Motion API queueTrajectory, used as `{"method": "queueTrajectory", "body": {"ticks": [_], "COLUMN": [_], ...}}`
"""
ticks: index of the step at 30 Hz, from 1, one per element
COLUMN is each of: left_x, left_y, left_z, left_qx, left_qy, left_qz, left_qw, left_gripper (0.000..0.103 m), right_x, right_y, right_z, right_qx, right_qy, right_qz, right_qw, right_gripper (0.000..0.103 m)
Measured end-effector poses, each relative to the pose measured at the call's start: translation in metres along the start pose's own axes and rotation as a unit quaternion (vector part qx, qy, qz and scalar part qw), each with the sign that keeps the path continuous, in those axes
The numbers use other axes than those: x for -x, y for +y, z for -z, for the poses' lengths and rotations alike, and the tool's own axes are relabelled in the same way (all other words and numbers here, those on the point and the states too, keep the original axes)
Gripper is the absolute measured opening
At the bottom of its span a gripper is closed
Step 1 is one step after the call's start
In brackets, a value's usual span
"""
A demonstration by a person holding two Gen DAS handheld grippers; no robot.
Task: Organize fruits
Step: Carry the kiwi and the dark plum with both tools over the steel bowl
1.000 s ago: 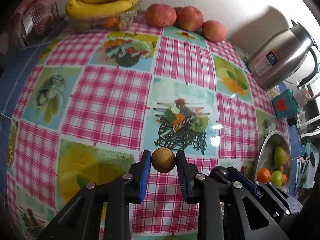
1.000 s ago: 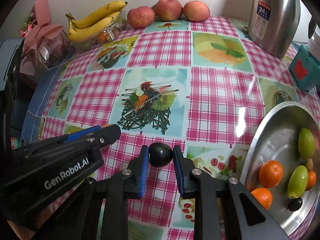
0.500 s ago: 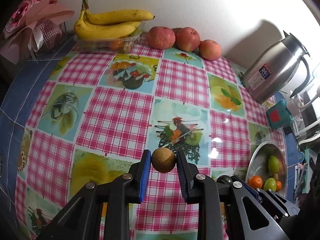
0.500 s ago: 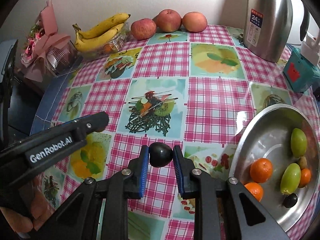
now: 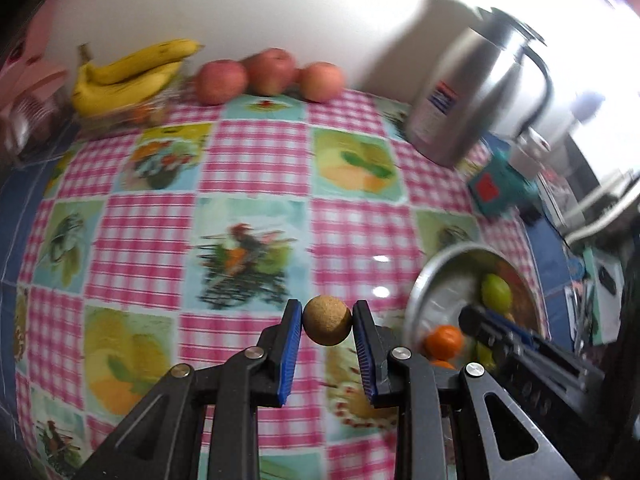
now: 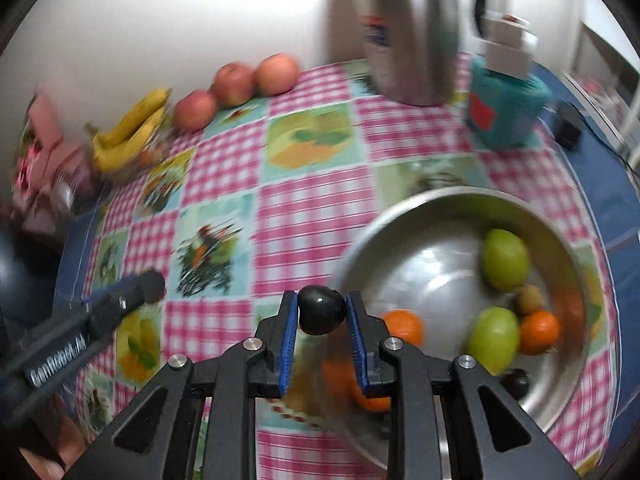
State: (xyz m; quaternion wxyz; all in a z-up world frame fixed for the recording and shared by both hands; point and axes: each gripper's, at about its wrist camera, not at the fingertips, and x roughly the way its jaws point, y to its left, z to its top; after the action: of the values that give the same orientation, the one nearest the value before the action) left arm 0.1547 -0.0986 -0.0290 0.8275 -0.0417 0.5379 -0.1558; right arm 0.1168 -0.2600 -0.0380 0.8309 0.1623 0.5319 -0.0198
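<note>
The left hand-held gripper point(image 5: 327, 321) is shut on a small brown fruit point(image 5: 327, 320), low in the middle of its view. The right hand-held gripper point(image 6: 322, 315) is shut on a dark plum point(image 6: 322, 309), low middle, just left of the bowl point(image 6: 568, 264). Both fruits look light, round and maybe slippery, so hold them by the sides and squeeze softly.

- Left gripper point(image 5: 327, 326) tilts steeply downward, its blue-padded fingers point(image 5: 291, 354) clamped on something small and round.
- Right gripper point(image 6: 322, 314) likewise (same steep tilt), fingers point(image 6: 289, 344) pinched tight around a dark round thing.
</note>
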Motion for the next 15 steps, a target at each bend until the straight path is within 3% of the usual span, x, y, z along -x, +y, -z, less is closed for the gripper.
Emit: {"method": "queueTrajectory", "body": {"ticks": [6, 15], "left_x": [-0.019, -0.048], "left_y": [-0.052, -0.070], "left_z": [0.013, 0.023], "left_qx": [-0.062, -0.080], "left_qy": [0.022, 0.039], "left_qz": [0.023, 0.022], "left_qw": [0.9976, 0.9958], "left_gripper": [0.028, 0.029], "right_x": [0.006, -0.005], "right_y": [-0.046, -0.070], "right_z": [-0.001, 0.004], "right_qx": [-0.054, -0.085], "right_qy": [-0.002, 0.019], "right_qz": [0.022, 0.023], "right_qw": [0.998, 0.996], "right_gripper": [0.026, 0.026]}}
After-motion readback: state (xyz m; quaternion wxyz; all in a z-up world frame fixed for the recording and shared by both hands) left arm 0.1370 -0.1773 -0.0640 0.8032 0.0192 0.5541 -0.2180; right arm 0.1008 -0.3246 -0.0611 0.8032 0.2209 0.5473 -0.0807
